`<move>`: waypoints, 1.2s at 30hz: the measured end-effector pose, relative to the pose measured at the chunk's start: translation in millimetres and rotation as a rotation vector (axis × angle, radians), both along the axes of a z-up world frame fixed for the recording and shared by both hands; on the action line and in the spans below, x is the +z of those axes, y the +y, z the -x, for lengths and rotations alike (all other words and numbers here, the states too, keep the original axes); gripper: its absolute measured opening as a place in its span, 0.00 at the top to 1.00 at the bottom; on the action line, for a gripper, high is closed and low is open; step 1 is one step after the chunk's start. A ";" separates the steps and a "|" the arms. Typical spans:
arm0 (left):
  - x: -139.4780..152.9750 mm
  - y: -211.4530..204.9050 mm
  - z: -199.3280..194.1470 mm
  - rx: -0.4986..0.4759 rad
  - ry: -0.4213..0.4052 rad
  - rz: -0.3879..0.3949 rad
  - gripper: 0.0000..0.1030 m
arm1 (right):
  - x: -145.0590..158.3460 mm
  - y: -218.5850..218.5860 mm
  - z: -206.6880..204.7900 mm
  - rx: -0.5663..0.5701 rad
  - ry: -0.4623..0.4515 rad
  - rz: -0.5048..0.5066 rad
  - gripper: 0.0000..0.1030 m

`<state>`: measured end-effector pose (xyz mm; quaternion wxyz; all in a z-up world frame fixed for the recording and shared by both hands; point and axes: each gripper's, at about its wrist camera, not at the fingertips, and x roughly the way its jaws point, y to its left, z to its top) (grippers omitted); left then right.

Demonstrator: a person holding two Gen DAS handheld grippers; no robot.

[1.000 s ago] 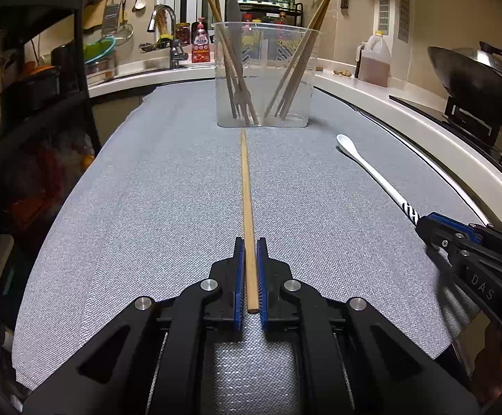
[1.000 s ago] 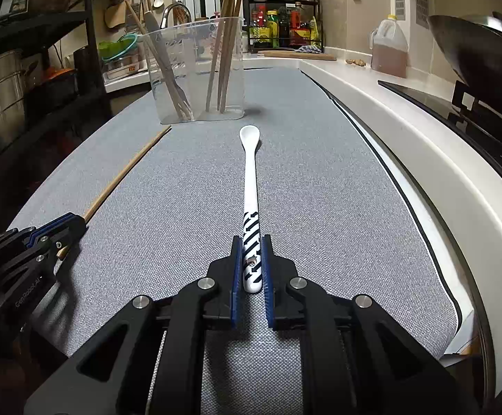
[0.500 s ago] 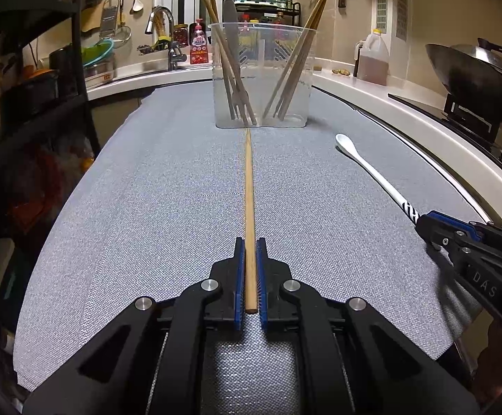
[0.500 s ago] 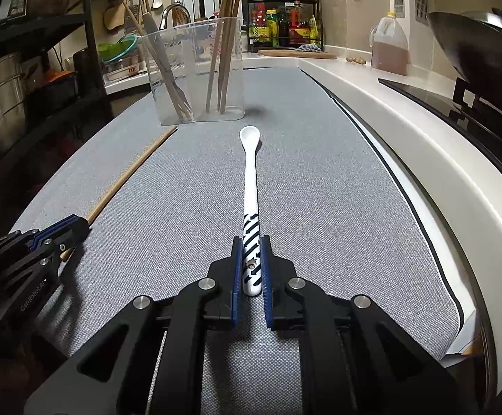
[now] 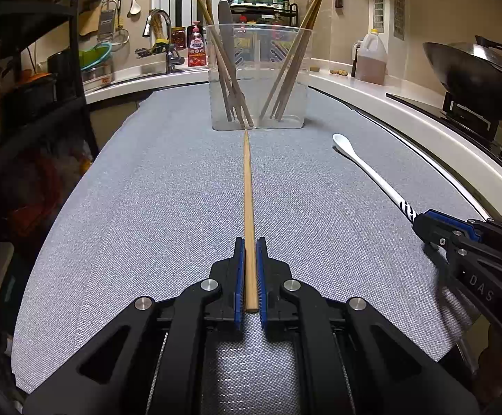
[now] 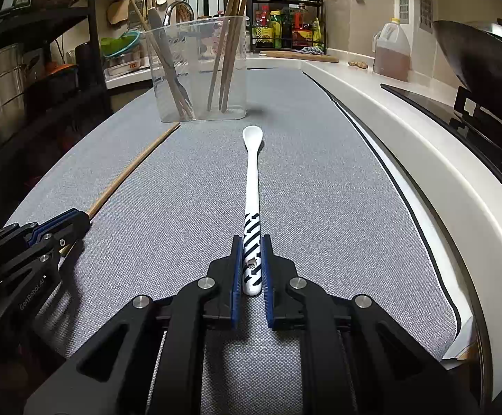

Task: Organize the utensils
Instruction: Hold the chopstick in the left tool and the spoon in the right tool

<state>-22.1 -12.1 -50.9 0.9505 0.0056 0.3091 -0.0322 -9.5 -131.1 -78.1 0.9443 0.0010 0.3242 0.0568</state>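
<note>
Left wrist view: left gripper [image 5: 250,269] is clamped on the chopstick's [image 5: 249,200] near end, shaft running straight ahead to the holder [image 5: 257,103]. Right gripper [image 6: 252,263] pinches the spoon's [image 6: 252,180] striped handle, bowl toward the same holder.

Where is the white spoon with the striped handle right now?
The white spoon lies on the grey mat, bowl toward the clear utensil holder, its striped end clamped in the right gripper, right of the wooden chopstick.
</note>
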 end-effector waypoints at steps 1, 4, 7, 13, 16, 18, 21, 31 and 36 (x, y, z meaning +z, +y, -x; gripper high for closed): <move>0.1 0.0 -0.1 -0.001 0.000 0.000 0.93 | 0.1 0.1 -0.3 0.000 0.001 0.000 0.89; 0.2 -0.2 -0.1 0.000 0.000 -0.001 0.93 | 0.8 0.3 -0.6 0.001 0.002 0.005 0.89; 0.2 -0.1 0.0 0.000 0.000 0.000 0.93 | 0.3 0.9 -0.3 0.003 0.001 0.007 0.90; 0.1 0.1 -0.5 -0.004 0.004 0.004 0.94 | 0.6 1.1 -0.5 0.002 0.007 0.004 0.90; 1.2 0.3 0.4 -0.008 0.001 0.001 0.94 | 2.2 0.7 1.2 0.000 0.012 -0.003 0.90; 4.4 1.0 2.1 -0.008 -0.009 0.004 0.94 | 4.6 0.6 4.5 0.001 0.004 -0.001 0.90; 8.9 2.6 5.6 -0.010 -0.026 0.006 0.94 | 9.8 -0.2 9.7 0.000 -0.011 0.003 0.90; 21.5 3.9 12.5 -0.019 -0.072 0.009 0.94 | 33.5 -6.7 18.2 -0.005 -0.062 0.008 0.90; 29.0 4.4 17.6 -0.027 -0.100 0.000 0.94 | 45.4 -9.0 22.1 -0.006 -0.092 0.016 0.90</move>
